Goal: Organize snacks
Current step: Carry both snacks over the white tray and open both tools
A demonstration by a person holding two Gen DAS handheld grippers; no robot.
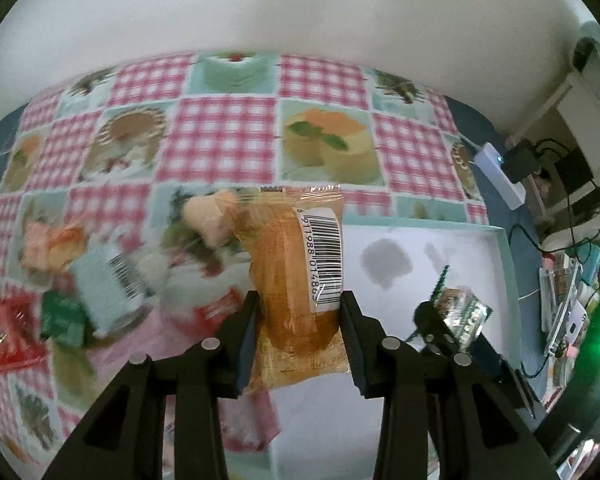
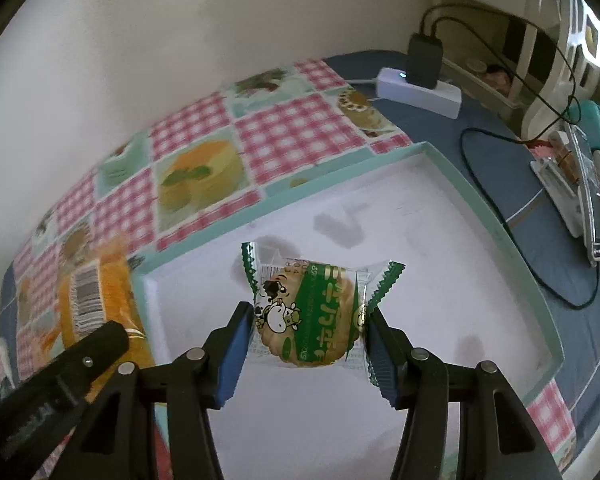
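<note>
My left gripper (image 1: pixel 299 320) is shut on an orange cake packet (image 1: pixel 290 276) with a barcode label and holds it above the left edge of the white box (image 1: pixel 496 236). The packet also shows in the right wrist view (image 2: pixel 96 300). My right gripper (image 2: pixel 310 332) is shut on a green-and-clear biscuit packet (image 2: pixel 312 316) with a cow drawing and holds it over the white box (image 2: pixel 480 216). This biscuit packet and the right gripper (image 1: pixel 446 320) show in the left wrist view, right of the left gripper.
Several loose snacks lie on the checked tablecloth at the left: a red packet (image 1: pixel 12 328), a green packet (image 1: pixel 64 316), a pale blue packet (image 1: pixel 108 284). A white power strip (image 2: pixel 418 90) with a black plug and cables sits behind the box. Clutter lines the right edge.
</note>
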